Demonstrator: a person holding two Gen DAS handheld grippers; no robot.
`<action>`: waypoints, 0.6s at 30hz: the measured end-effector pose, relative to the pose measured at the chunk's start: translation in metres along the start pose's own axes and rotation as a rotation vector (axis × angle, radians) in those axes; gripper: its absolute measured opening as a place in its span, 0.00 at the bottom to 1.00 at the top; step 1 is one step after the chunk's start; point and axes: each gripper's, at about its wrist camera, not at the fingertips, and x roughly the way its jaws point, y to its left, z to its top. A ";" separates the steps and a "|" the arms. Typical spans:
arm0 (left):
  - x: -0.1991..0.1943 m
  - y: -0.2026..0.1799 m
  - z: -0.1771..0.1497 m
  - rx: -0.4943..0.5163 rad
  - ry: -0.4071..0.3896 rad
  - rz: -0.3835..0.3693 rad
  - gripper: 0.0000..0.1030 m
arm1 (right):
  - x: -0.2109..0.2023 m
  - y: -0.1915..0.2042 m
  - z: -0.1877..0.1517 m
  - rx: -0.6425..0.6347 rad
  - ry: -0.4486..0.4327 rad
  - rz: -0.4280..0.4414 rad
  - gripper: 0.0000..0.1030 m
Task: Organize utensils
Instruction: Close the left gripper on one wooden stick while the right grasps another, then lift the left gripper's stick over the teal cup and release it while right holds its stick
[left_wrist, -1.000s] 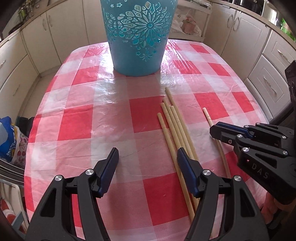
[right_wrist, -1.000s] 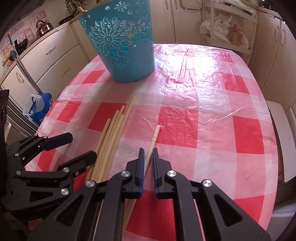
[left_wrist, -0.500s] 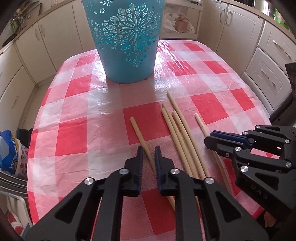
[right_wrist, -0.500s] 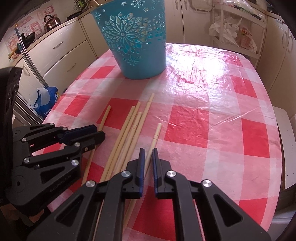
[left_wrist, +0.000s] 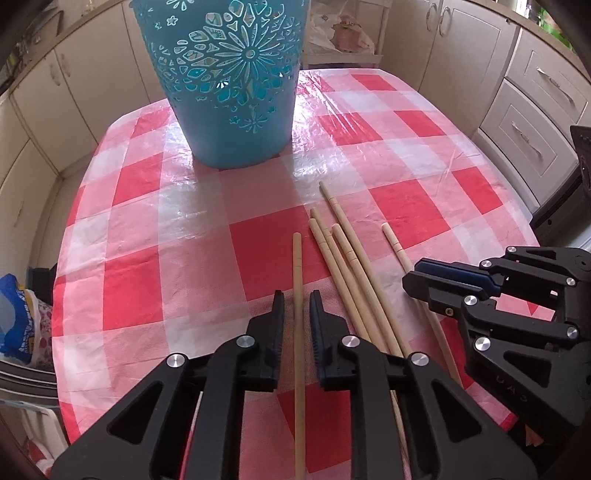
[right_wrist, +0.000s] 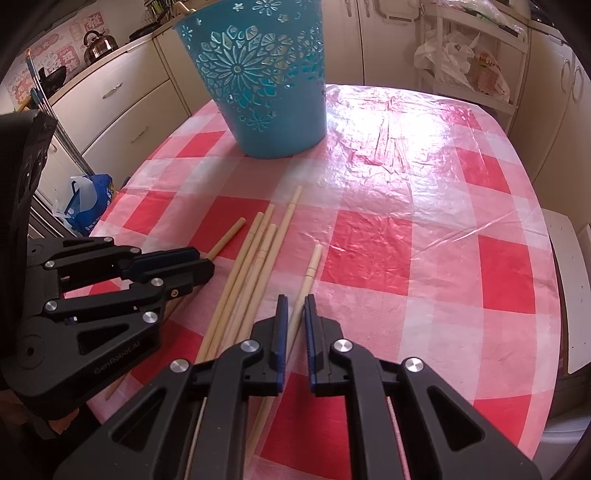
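Wooden chopstick (left_wrist: 297, 332) sat between the left gripper (left_wrist: 296, 306), whose jaws were opening, pads barely clear. The right gripper (right_wrist: 294, 314) was clamped on a single chopstick (right_wrist: 308, 275). Four loose chopsticks (left_wrist: 345, 258) lay between them on the checked tabletop (left_wrist: 147, 221), the blue basket (left_wrist: 229, 81) standing near its far edge.

The right gripper (right_wrist: 294, 306) has its jaws nearly closed around one chopstick (right_wrist: 309, 271), which points ahead of them. Left of the jaws lies a bundle of chopsticks (right_wrist: 255, 266) on the tabletop (right_wrist: 424, 258). Farther left is the left gripper (right_wrist: 192, 264), with one stick sticking out past it. Far ahead stands a blue basket (right_wrist: 266, 85).
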 end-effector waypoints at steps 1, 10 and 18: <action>0.001 -0.001 0.001 0.010 -0.003 0.007 0.15 | 0.000 0.001 0.000 -0.005 0.000 -0.003 0.10; -0.009 0.004 0.000 -0.013 -0.066 0.036 0.05 | 0.000 0.000 0.000 -0.003 -0.002 -0.007 0.06; -0.052 0.021 0.010 -0.098 -0.229 -0.003 0.05 | -0.001 -0.007 0.000 0.041 0.000 0.028 0.06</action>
